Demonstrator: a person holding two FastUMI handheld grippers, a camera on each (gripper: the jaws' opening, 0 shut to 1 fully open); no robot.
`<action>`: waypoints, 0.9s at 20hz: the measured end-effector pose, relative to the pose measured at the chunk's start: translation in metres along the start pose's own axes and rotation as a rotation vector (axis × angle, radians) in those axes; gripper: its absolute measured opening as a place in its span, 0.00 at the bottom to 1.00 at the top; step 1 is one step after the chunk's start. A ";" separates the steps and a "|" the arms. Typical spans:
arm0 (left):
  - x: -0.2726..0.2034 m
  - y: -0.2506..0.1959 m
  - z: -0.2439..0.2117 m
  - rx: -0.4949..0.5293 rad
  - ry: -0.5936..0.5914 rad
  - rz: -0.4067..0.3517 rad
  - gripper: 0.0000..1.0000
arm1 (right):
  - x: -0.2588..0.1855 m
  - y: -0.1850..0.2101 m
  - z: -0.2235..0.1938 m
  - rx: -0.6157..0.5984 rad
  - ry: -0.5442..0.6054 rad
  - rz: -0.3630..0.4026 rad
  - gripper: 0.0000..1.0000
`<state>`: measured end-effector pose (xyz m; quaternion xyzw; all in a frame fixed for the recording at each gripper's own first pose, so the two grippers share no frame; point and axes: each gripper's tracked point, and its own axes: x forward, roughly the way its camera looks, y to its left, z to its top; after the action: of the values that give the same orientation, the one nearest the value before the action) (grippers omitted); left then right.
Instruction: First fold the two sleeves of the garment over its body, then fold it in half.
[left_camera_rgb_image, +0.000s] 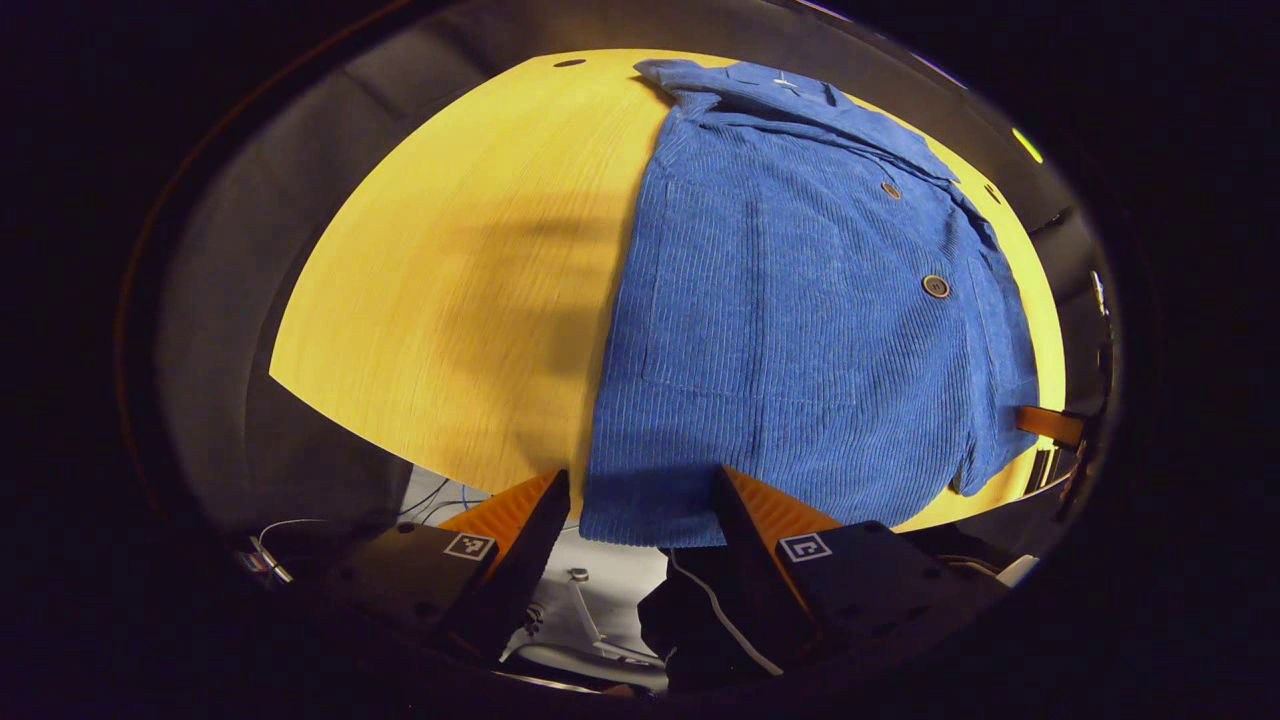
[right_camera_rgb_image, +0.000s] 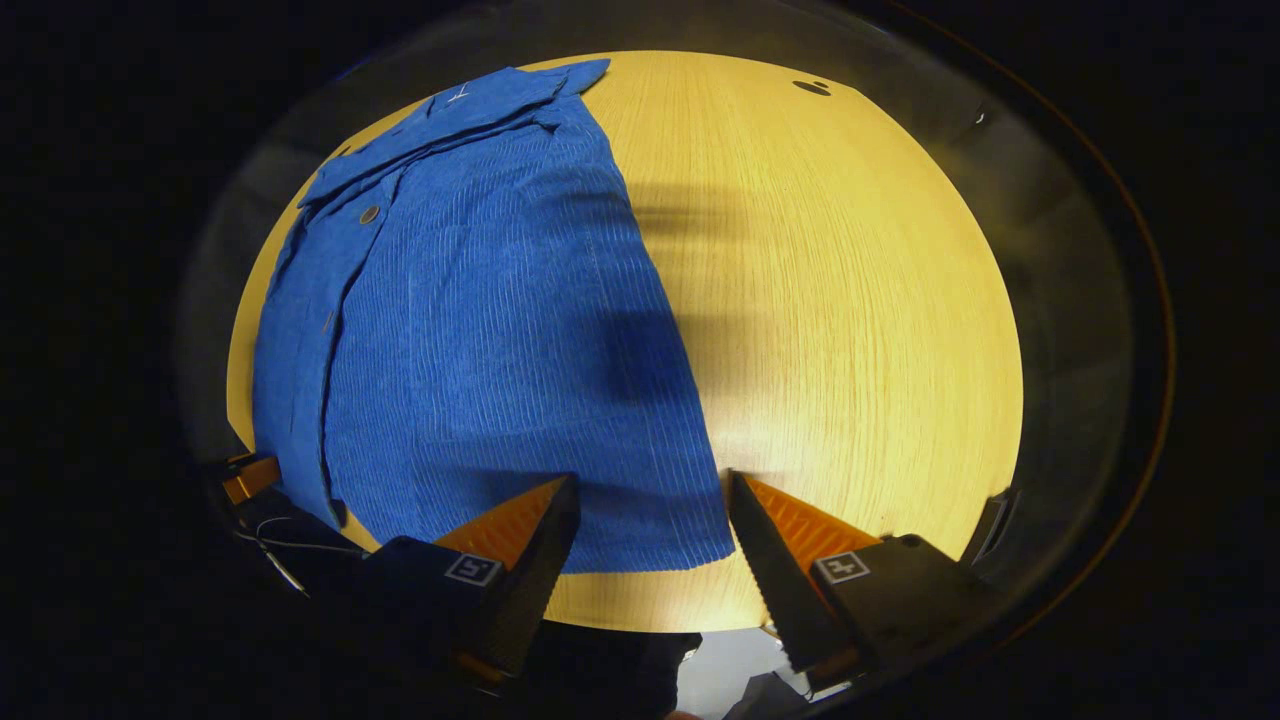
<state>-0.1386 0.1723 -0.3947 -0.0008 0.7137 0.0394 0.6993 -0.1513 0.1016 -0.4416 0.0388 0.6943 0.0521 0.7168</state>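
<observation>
Garment: blue corduroy jacket (left_camera_rgb_image: 800, 330), lying flat on the table, collar at the far end, hem at the near edge; sleeves appear already folded in, since the outline reads as a narrow rectangle.
Table: yellow wood-grain top (left_camera_rgb_image: 450, 300), smooth and matte; bare to the left of the jacket in the left gripper view and to its right in the right gripper view.
Fabric: ribbed cord, thick and soft; judged moderately heavy for cloth, limp, unlikely to slip on the wood.
Details: round buttons (left_camera_rgb_image: 935, 286) down the front, patch pocket seams, flat collar (right_camera_rgb_image: 470, 100).
Left gripper (left_camera_rgb_image: 640, 500): released, fingers spread apart just over the hem's near left corner, holding nothing.
Right gripper (right_camera_rgb_image: 650, 505): released, fingers spread astride the hem's near right corner, holding nothing.
Where to hold: the two hem corners (right_camera_rgb_image: 700, 550); pinching all layers there should let the near half carry over toward the collar.
Risk: tucked sleeves may slide out if only the top layer is caught.
</observation>
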 end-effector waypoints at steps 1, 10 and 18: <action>0.000 0.000 0.001 0.002 -0.010 0.000 0.86 | -0.001 0.001 0.001 0.003 0.003 0.001 0.89; 0.004 -0.014 0.006 0.057 0.008 -0.031 0.04 | 0.001 0.026 0.002 0.040 -0.081 0.048 0.11; -0.005 -0.029 0.005 0.064 0.020 -0.139 0.00 | -0.005 0.032 -0.003 -0.020 -0.060 0.057 0.02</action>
<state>-0.1322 0.1436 -0.3916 -0.0284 0.7196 -0.0320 0.6930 -0.1547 0.1322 -0.4331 0.0528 0.6707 0.0784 0.7357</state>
